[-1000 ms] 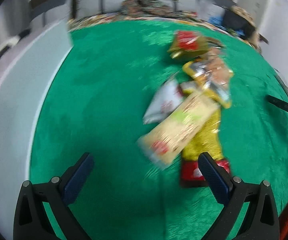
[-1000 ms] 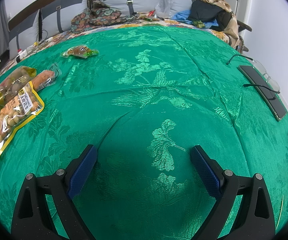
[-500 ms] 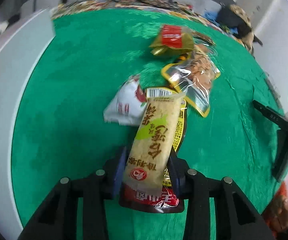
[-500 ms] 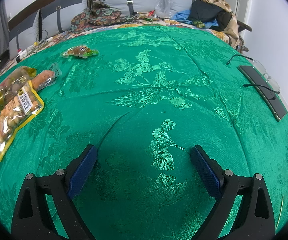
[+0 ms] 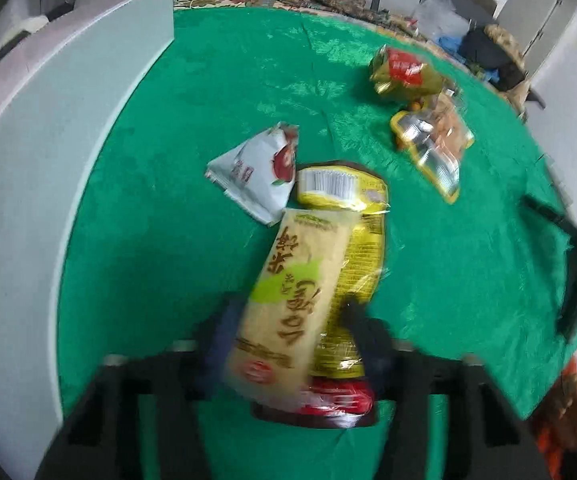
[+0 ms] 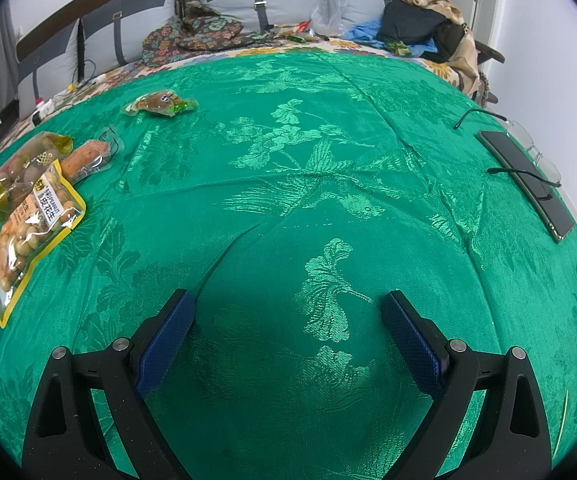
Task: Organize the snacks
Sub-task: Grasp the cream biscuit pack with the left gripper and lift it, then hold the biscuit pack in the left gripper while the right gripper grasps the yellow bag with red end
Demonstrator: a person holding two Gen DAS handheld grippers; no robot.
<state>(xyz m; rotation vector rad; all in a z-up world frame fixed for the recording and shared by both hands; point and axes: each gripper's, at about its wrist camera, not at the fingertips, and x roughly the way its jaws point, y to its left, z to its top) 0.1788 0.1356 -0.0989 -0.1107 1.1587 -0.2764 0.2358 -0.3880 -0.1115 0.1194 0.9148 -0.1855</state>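
My left claw (image 5: 288, 340) is squeezed tight on a long tan snack pack (image 5: 294, 300), with a yellow bag (image 5: 362, 248) under it. My right claw (image 6: 288, 336) is wide, holding nothing, above the green cloth (image 6: 328, 168).

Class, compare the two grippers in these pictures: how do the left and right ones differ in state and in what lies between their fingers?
The left gripper is shut on the pale rice-cracker pack, with a yellow pack also caught between its fingers; the right gripper is open and holds nothing. The left gripper looks motion-blurred; the right gripper is sharp. Between the right gripper's fingers only the green tablecloth shows. Both have black frames and blue pads.
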